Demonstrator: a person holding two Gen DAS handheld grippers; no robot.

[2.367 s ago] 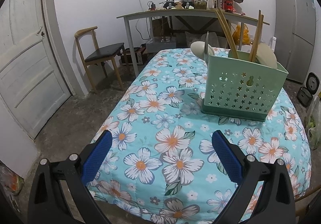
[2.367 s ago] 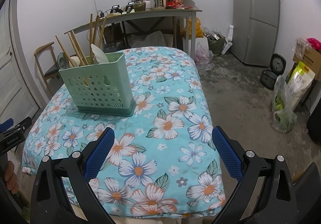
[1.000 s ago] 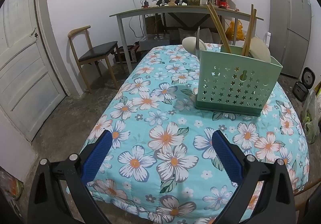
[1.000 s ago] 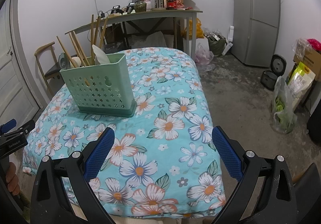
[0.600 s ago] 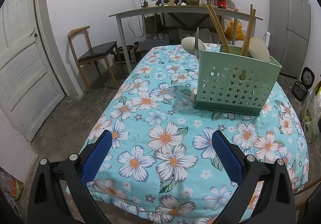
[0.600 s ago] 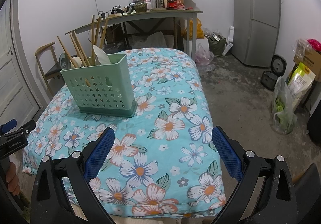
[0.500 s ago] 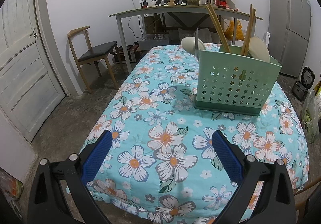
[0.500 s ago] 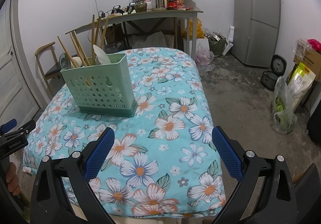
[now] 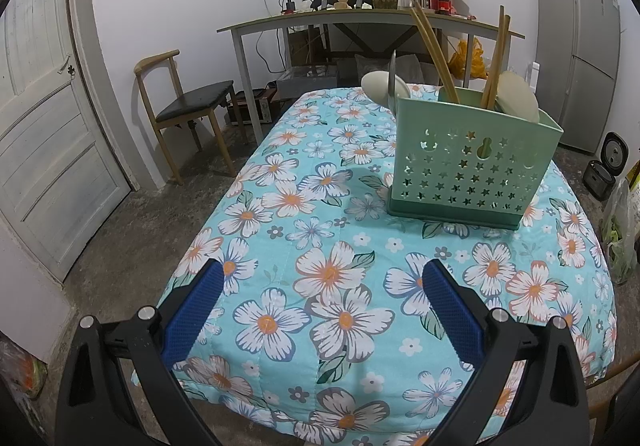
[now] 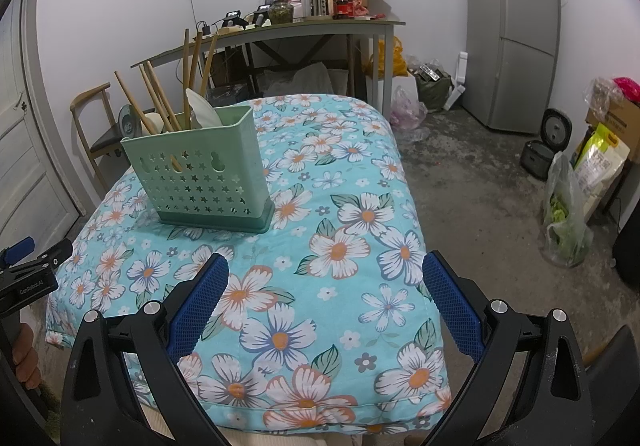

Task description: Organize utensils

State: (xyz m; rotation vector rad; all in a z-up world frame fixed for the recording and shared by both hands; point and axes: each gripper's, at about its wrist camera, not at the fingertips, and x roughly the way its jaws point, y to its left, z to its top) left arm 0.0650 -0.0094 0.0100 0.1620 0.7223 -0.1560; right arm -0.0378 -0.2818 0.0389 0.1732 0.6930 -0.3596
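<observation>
A green utensil basket point(image 9: 472, 162) point(image 10: 200, 178) with star-shaped holes stands on the floral tablecloth point(image 9: 320, 246) point(image 10: 352, 246). Wooden chopsticks point(image 9: 434, 54) point(image 10: 156, 98), pale spoons point(image 9: 378, 86) point(image 10: 204, 108) and a metal blade stick up out of it. My left gripper point(image 9: 320, 310) hangs open over the near left edge of the table, well short of the basket. Over the near right end, my right gripper point(image 10: 322, 306) is open too, with nothing between its fingers. The left gripper's body point(image 10: 28, 270) and a hand show at the left edge of the right wrist view.
Behind the table stands a cluttered desk point(image 9: 360, 18) point(image 10: 304, 26). A wooden chair point(image 9: 184, 110) and a white door point(image 9: 44, 126) are at the left. A grey fridge point(image 10: 516, 34) point(image 9: 576, 46), a rice cooker point(image 10: 548, 142) and bags point(image 10: 568, 214) sit on the floor at the right.
Over the last seconds the left gripper has drawn back a little from the table, so the basket looks slightly farther. The right gripper has barely moved. Both stay open.
</observation>
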